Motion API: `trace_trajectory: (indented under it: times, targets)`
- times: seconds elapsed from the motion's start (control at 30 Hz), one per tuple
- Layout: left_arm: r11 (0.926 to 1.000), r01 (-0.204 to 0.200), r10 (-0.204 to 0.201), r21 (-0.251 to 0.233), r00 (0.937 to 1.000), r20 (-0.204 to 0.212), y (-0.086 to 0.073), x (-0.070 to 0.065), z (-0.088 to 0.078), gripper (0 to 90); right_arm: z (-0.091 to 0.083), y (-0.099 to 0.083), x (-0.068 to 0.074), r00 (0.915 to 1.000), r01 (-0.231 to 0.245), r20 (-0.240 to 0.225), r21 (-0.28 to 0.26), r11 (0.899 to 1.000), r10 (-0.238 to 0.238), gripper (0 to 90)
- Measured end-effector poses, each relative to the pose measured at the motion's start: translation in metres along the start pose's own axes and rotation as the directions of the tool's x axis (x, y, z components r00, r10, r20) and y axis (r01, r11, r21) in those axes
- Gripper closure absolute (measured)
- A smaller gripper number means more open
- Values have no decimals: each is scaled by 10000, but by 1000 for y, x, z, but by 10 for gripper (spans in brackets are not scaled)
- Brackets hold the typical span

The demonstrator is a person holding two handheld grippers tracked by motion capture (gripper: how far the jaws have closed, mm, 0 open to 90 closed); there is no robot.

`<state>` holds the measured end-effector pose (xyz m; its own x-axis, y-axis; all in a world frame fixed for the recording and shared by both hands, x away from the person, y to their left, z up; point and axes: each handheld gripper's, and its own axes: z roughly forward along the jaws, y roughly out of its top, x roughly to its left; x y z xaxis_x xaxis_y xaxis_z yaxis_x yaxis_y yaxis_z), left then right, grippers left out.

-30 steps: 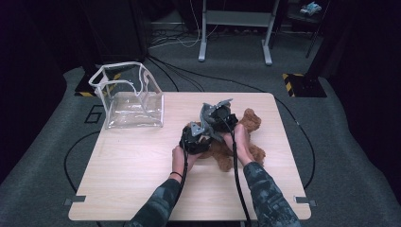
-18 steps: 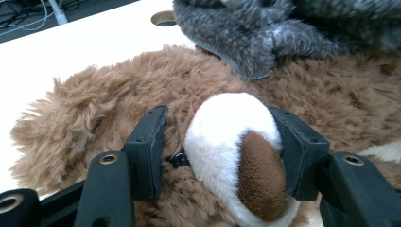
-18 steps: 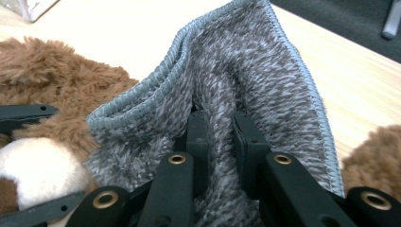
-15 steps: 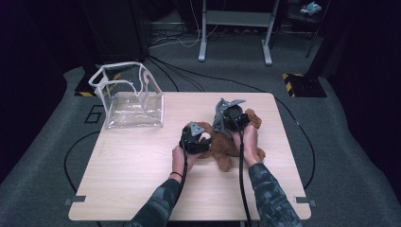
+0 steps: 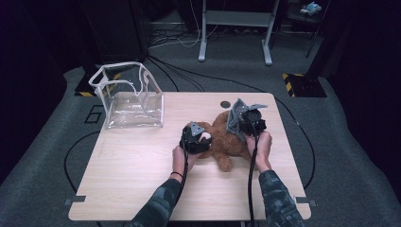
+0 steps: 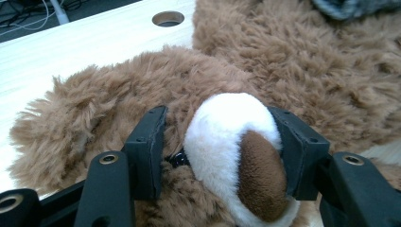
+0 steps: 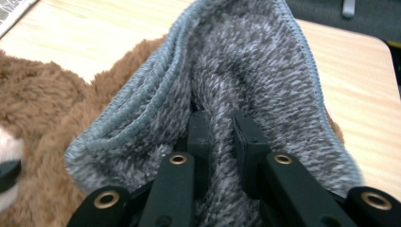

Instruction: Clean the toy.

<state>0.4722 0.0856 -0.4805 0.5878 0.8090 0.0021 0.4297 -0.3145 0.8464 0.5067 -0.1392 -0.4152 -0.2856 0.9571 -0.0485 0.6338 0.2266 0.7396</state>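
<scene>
Lying near the middle of the wooden table [image 5: 142, 170], slightly right, a brown teddy bear [image 5: 226, 137]. Clamped on the bear's white muzzle [image 6: 227, 142], one jaw at each side, the left gripper [image 6: 220, 142], at the bear's left. Pinched tight on a fold of grey knitted cloth [image 7: 246, 80], the right gripper [image 7: 221, 137], at the bear's far right, cloth draped against the brown fur. Standing apart at the far left corner, a clear plastic bag [image 5: 127, 97] with white trim, mouth upward.
</scene>
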Motion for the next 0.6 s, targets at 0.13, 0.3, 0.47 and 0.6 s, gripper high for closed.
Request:
trace_trajectory:
  times: [0.13, 0.3, 0.47, 0.6]
  targets:
    - [10000, -29, 29, -79, 10000, -18, -1, -1, 0, 422, 8, 11, 14, 9994, 316, -155, 21, 9995, -315, 797]
    - [9999, -123, 122, -59, 9999, -21, -2, -1, -1, 422, 19, 22, 31, 9971, 672, -379, 176, 9976, -665, 798]
    - [9999, -105, 105, -113, 9999, -20, -2, -1, -1, 421, 33, 29, 50, 9872, 895, -1381, 687, 9936, -793, 798]
    - [9999, -54, 54, -144, 10000, -12, -3, -1, -1, 421, 35, 30, 60, 9708, 1264, -2144, 772, 9890, -1073, 798]
